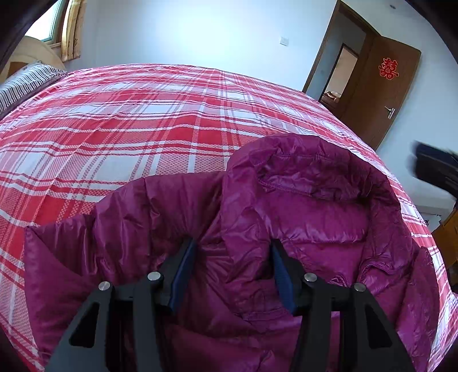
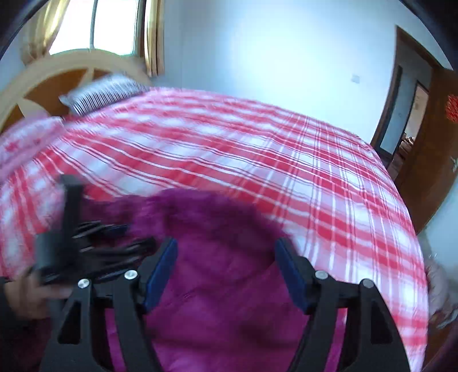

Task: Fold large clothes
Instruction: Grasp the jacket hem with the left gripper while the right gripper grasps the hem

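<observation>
A shiny magenta down jacket (image 1: 286, 217) lies on the red and white plaid bed (image 1: 128, 120), collar and hood toward the far side. My left gripper (image 1: 233, 246) is open, its jaws spread over the jacket's front beside the collar, holding nothing. In the right wrist view the jacket (image 2: 217, 286) is blurred by motion. My right gripper (image 2: 226, 246) is open above the jacket's hood area and empty. The left gripper (image 2: 114, 237) and the hand holding it show at the left of that view.
A striped pillow (image 1: 25, 80) and a wooden headboard (image 2: 57, 74) stand at the bed's far left. An open brown door (image 1: 380, 94) is at the right. A window with curtains (image 2: 114, 25) is behind the headboard. The plaid sheet (image 2: 257, 143) stretches beyond the jacket.
</observation>
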A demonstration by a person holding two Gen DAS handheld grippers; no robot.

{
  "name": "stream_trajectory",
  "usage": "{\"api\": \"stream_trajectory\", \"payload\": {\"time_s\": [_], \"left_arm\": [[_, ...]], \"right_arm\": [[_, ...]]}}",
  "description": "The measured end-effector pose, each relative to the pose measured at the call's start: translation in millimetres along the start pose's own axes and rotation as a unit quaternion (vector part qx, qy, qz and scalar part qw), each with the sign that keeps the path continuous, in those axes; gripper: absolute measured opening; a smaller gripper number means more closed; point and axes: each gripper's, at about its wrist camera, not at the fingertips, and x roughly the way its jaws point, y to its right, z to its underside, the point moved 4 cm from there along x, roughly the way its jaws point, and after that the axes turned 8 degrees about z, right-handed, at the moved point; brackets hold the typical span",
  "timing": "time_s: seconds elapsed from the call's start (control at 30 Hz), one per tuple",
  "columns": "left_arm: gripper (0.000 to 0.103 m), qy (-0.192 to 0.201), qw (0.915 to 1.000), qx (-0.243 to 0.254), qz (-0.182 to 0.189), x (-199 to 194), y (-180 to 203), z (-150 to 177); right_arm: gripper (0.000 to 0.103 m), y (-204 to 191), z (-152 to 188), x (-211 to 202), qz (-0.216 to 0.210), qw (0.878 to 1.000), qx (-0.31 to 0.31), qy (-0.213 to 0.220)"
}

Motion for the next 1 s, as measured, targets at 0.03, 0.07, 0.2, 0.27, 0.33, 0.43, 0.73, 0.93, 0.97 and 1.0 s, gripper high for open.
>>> {"api": "stream_trajectory", "payload": {"time_s": [0.03,0.07,0.2,0.27,0.33,0.43,0.73,0.93,0.97,1.0], "left_arm": [[0.055,0.0,1.0,0.0,0.001,-0.1,-0.1,0.5],[0.055,0.0,1.0,-0.001,0.002,-0.3,0.0,0.9],[0.054,0.0,1.0,-0.003,0.003,1.4,-0.8,0.0],[0.054,0.0,1.0,-0.002,0.002,1.8,-0.8,0.0],[0.054,-0.001,1.0,0.0,-0.001,2.8,-1.3,0.0],[0.055,-0.001,1.0,0.0,-0.001,3.1,-0.8,0.2],[0.055,0.013,0.9999,0.0,0.003,-5.0,0.4,-1.0],[0.055,0.1,0.9949,-0.006,0.009,-66.4,0.3,-12.4],[0.057,0.113,0.9935,-0.005,0.013,-76.9,1.3,-17.2],[0.061,0.12,0.9928,0.005,0.003,-85.3,4.3,-26.0]], "right_arm": [[0.073,1.8,-4.6,13.1,0.002,1.0,-0.018,-0.008],[0.073,1.8,-9.3,24.5,0.0,0.999,-0.032,-0.014],[0.073,-1.3,-13.5,52.5,-0.032,0.997,-0.062,-0.038],[0.073,-8.4,-10.8,65.0,-0.035,0.993,-0.094,-0.054],[0.072,-11.7,-8.5,71.4,-0.034,0.99,-0.122,-0.062],[0.041,-15.3,-4.4,79.9,-0.024,0.985,-0.155,-0.079],[0.013,-20.4,20.7,45.0,0.016,0.986,-0.165,-0.024],[0.012,-40.7,53.0,35.4,0.045,0.983,-0.177,0.001],[0.012,-42.8,56.9,35.5,0.052,0.982,-0.183,0.005],[0.011,-44.5,61.3,35.8,0.056,0.98,-0.189,0.006]]}}
